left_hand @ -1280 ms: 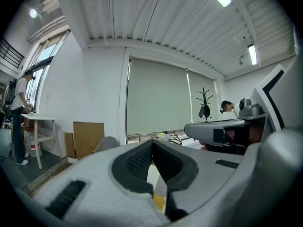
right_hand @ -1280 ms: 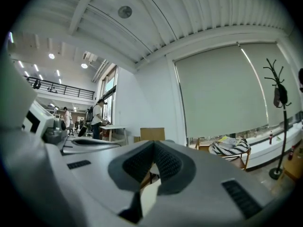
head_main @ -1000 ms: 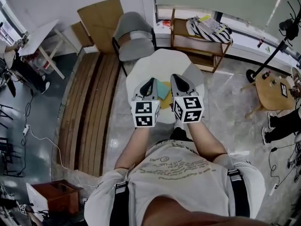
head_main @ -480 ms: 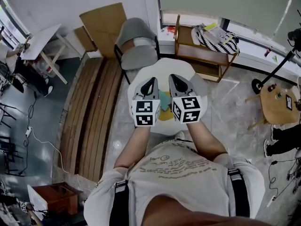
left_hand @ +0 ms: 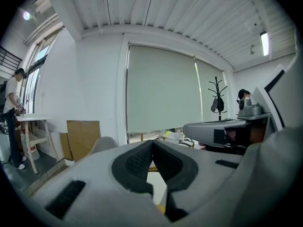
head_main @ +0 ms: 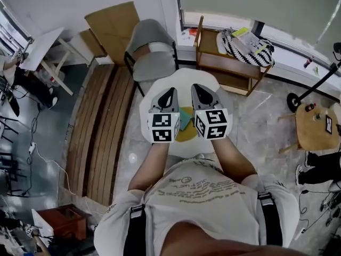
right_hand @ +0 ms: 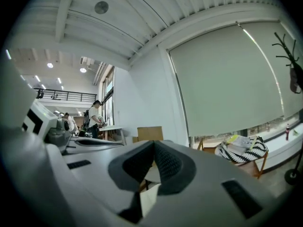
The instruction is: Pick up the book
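A teal book (head_main: 185,117) lies on a yellow sheet or book (head_main: 187,134) on the round white table (head_main: 184,79). In the head view both grippers hover above the table's near half, side by side, with the teal book showing in the gap between them. My left gripper (head_main: 171,92) is shut with nothing in it; in the left gripper view its pads (left_hand: 142,157) meet at the tip. My right gripper (head_main: 196,88) is also shut and empty, its pads (right_hand: 165,162) touching. Neither gripper touches the book.
A grey chair (head_main: 152,49) stands at the table's far left. Behind it lean cardboard sheets (head_main: 112,23). A wooden shelf (head_main: 224,63) with a striped cloth (head_main: 242,42) sits at the far right. Wooden planks (head_main: 101,127) lie on the floor at left; a small round wooden table (head_main: 317,127) is at right.
The person has stepped forward with both grippers: the white table and book now lie nearer the body and further under the grippers. Both grippers stayed shut.
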`<state>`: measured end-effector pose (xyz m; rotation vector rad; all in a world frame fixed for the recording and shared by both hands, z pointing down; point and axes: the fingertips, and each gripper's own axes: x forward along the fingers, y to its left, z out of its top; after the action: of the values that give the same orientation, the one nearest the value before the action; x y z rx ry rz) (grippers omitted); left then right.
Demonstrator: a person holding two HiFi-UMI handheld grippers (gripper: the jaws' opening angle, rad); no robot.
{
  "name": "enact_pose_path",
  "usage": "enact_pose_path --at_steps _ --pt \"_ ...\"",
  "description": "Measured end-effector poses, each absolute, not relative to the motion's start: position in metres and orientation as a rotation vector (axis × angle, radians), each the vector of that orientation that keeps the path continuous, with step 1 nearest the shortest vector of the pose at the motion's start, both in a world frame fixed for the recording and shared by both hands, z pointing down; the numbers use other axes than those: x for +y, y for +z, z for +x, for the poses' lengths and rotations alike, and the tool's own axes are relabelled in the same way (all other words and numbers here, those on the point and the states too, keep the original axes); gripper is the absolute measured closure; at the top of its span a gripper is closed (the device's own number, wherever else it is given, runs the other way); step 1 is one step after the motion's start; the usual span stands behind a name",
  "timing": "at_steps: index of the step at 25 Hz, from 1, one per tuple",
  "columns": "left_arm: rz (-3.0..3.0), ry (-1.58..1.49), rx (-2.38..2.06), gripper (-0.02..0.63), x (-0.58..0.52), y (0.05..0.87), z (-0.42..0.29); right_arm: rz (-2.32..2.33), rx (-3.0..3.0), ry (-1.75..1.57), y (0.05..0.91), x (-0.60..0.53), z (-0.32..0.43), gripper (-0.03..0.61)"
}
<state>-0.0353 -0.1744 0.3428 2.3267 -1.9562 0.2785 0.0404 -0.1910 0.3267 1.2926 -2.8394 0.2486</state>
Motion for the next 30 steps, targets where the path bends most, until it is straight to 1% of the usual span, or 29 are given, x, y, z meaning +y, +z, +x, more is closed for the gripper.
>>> enact_pose_path --at_steps 8,16,24,30 --pt "2.239 0.304 -1.962 0.6 -0.211 0.369 -0.022 1.23 -2.801 0.319 0.355 -0.239 0.059 0.551" --pt "2.174 0.322 -1.969 0.6 -0.225 0.386 -0.035 1.138 -2.801 0.346 0.369 -0.254 0.039 0.551" --pt "2.172 0.324 -1.969 0.6 -0.239 0.387 -0.061 1.105 -2.775 0.33 0.374 -0.264 0.014 0.551" --pt "2.157 0.341 -1.93 0.6 -0.242 0.403 -0.08 1.09 -2.75 0.332 0.383 -0.269 -0.01 0.551"
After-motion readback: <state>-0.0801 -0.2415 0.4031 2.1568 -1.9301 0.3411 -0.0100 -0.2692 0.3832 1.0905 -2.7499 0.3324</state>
